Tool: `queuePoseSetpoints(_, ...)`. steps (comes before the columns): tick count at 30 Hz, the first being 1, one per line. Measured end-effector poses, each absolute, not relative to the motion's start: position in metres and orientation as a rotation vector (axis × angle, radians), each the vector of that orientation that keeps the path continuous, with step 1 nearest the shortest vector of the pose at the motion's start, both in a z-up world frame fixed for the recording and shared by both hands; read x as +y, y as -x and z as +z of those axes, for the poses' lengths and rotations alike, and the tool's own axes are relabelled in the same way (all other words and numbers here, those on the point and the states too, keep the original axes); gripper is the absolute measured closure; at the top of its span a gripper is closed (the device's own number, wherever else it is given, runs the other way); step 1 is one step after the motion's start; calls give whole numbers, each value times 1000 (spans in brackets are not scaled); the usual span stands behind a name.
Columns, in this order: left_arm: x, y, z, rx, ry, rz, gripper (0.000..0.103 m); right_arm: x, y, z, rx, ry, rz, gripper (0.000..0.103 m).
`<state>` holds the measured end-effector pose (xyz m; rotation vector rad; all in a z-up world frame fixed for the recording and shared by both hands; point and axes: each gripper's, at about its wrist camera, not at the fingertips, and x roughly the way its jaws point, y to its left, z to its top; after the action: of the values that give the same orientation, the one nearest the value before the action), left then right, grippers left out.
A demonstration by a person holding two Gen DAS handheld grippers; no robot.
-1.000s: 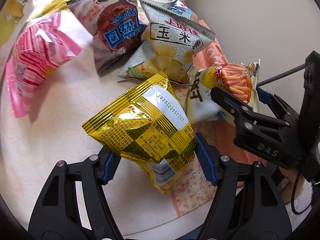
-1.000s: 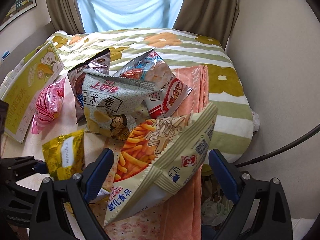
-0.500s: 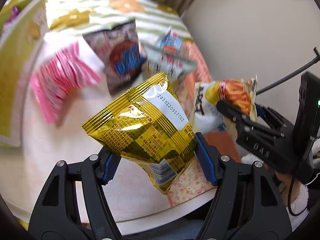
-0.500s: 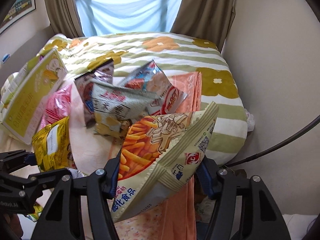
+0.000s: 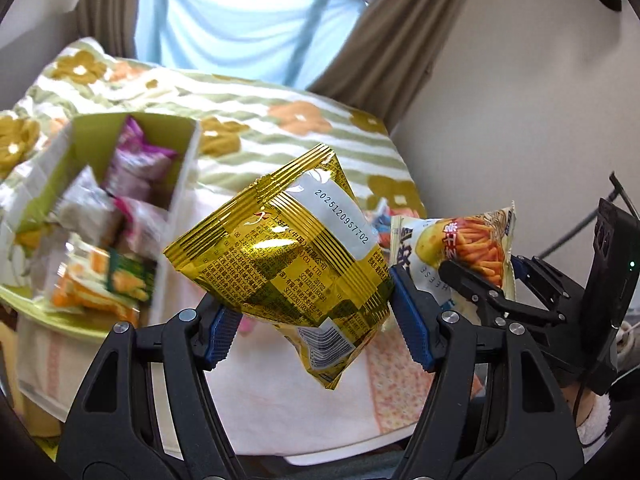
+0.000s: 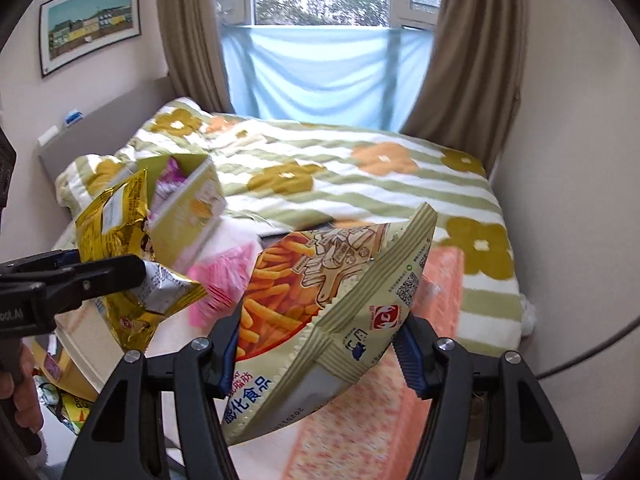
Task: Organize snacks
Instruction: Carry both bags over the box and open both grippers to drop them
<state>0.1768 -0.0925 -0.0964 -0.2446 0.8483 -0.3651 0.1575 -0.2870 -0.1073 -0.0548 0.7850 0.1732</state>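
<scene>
The gold snack bag [image 5: 280, 276] is still clamped between the closed fingers of the left gripper [image 5: 312, 320], but it has been lifted from above the snack pile and is now held beside the open green box [image 5: 176, 184] on the bed [image 5: 304, 136]. The fries bag [image 6: 320, 312], loosely framed earlier, is now pinched by the right gripper [image 6: 316, 356], right of the box.
</scene>
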Motion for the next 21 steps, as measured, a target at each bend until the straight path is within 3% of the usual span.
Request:
queuePoseSetpoints(10, 40, -228, -74, 847, 224, -234, 37, -171, -212, -75, 708, 47, 291, 44)
queuePoseSetpoints(21, 131, -294, -118, 1010, 159, -239, 33, -64, -269, -86, 776, 26, 314, 44)
